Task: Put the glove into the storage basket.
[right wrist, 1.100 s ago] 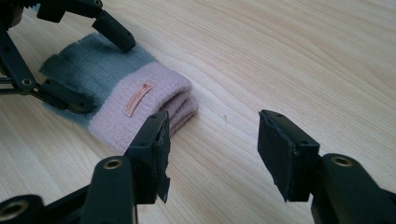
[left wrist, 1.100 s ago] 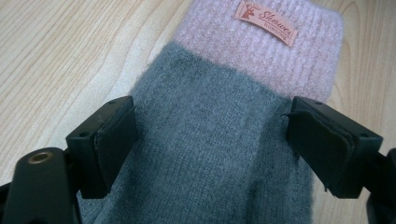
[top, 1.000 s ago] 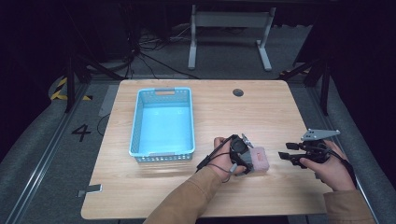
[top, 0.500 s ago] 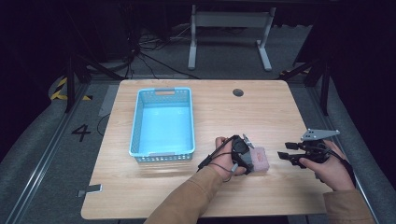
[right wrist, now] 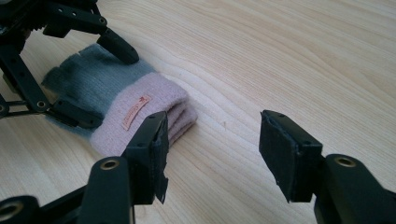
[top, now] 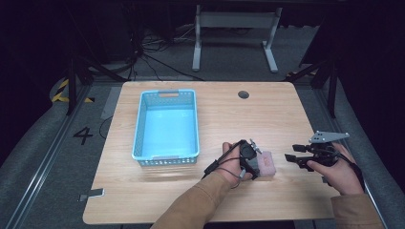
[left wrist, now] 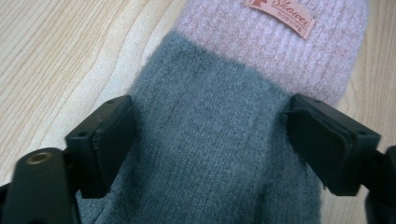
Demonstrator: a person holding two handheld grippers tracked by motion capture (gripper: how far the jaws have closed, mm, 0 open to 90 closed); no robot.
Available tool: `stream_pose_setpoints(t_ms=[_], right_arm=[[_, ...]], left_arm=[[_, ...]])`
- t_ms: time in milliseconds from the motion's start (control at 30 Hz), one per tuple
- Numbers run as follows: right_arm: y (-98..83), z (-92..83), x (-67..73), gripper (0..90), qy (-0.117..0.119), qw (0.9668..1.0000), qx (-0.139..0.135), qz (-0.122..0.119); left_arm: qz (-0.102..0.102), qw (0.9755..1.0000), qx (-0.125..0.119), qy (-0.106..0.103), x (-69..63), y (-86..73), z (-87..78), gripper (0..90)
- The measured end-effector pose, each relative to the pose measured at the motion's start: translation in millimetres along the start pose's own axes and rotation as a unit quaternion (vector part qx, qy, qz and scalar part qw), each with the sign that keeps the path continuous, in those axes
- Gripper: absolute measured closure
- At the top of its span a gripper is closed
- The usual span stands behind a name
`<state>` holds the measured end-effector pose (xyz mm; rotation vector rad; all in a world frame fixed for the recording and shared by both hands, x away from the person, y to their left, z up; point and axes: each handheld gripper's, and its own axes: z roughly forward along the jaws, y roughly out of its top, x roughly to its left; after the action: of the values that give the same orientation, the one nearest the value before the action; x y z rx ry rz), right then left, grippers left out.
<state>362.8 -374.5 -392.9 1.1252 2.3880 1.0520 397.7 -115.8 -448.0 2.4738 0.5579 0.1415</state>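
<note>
Knitted sock [left wrist: 219, 140], grey with a pink cuff, folded flat on the wooden bench [top: 215, 109] right of the blue basket [top: 167, 126]. Soft, light, squashy; best pinched across the thick grey middle. Left gripper [left wrist: 210, 135] astride it, jaws just closing, pads not visibly pressing. Right gripper [right wrist: 212, 154] released, nearby.

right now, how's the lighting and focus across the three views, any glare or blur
High view: the table is evenly lit while the floor behind falls into near black; slightly soft, no glare. Left gripper view: the knit sock is sharp enough to show its ribbing, and the near jaws are soft. Right gripper view: a mild sheen on the wood at top right, with the sock's label unreadable.
</note>
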Motion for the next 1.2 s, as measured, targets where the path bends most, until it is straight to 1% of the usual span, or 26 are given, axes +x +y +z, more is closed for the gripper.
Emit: stream_pose_setpoints(t_ms=[33, 100, 167, 200, 267, 300, 400, 433, 500, 633, 700, 800, 900, 933, 1033, 1133, 1200], right_arm=[[0.0, -0.2, 0.2, 43.3, 0.0, 1.0, 0.0, 0.001], [0.1, -0.1, 0.2, 43.3, 0.0, 1.0, 0.0, 0.002], [-0.2, 0.3, -0.1, 43.3, 0.002, 1.0, -0.001, 0.0], [-0.5, 0.3, -0.3, 43.3, 0.005, 1.0, -0.001, 0.001], [-1.0, 0.2, -1.0, 43.4, 0.008, 1.0, -0.002, 0.004], [-1.2, 0.2, -1.7, 43.4, 0.006, 1.0, -0.003, 0.004], [-1.5, 0.0, -2.6, 43.5, 0.004, 1.0, -0.002, 0.006], [-1.4, 0.0, -2.6, 43.6, 0.004, 1.0, -0.003, 0.006], [-1.3, 0.2, -2.6, 43.6, 0.004, 1.0, -0.003, 0.006], [-1.5, 0.8, -3.6, 43.7, 0.005, 1.0, -0.003, 0.008], [-1.2, 1.3, -4.1, 43.8, 0.004, 1.0, -0.003, 0.008], [0.1, 1.6, -5.3, 43.8, 0.002, 0.9999, -0.007, 0.009], [2.1, 2.7, -6.2, 43.8, 0.004, 0.9999, -0.009, 0.01], [3.2, 3.6, -6.6, 43.8, 0.009, 0.9999, -0.011, 0.007], [7.2, 5.9, -6.6, 43.8, 0.01, 0.9999, -0.012, 0.006], [12.5, 9.6, -7.1, 43.9, 0.015, 0.9998, -0.015, 0.003], [16.4, 12.9, -7.4, 43.9, 0.016, 0.9997, -0.016, -0.001]], left_arm=[[0.0, 1.0, 0.001, -0.001, -0.7, 0.3, -1.1, 19.7], [0.006, 1.0, 0.002, -0.005, -1.8, 0.8, -3.1, 27.8], [0.018, 0.9997, 0.001, -0.017, -4.9, 1.0, -5.5, 42.0], [0.019, 0.9997, -0.001, -0.017, -5.9, 0.7, -5.7, 46.3], [0.02, 0.9996, 0.0, -0.02, -6.7, 0.9, -6.6, 51.5], [0.02, 0.9996, -0.001, -0.021, -6.9, 0.8, -6.7, 54.5], [0.013, 0.9997, 0.0, -0.022, -8.0, 0.9, -7.8, 61.3], [0.016, 0.9996, 0.002, -0.022, -8.5, 1.3, -8.3, 63.4], [0.015, 0.9997, 0.001, -0.018, -10.0, 1.6, -8.8, 64.9], [0.016, 0.9997, -0.001, -0.02, -10.8, 2.7, -11.4, 66.2], [0.01, 0.9997, -0.005, -0.023, -10.8, 2.8, -14.8, 66.4], [0.009, 0.9997, -0.011, -0.02, -10.0, 2.6, -20.1, 66.6], [0.009, 0.9997, -0.015, -0.02, -8.0, 1.9, -28.7, 66.6], [0.008, 0.9997, -0.017, -0.017, -7.5, 1.7, -30.9, 66.6], [-0.001, 0.9994, -0.028, -0.019, -4.4, 0.5, -41.6, 66.6], [-0.006, 0.9991, -0.04, -0.011, -1.1, -1.4, -53.3, 66.6], [-0.013, 0.9988, -0.047, -0.007, 1.8, -3.8, -63.2, 66.5]])
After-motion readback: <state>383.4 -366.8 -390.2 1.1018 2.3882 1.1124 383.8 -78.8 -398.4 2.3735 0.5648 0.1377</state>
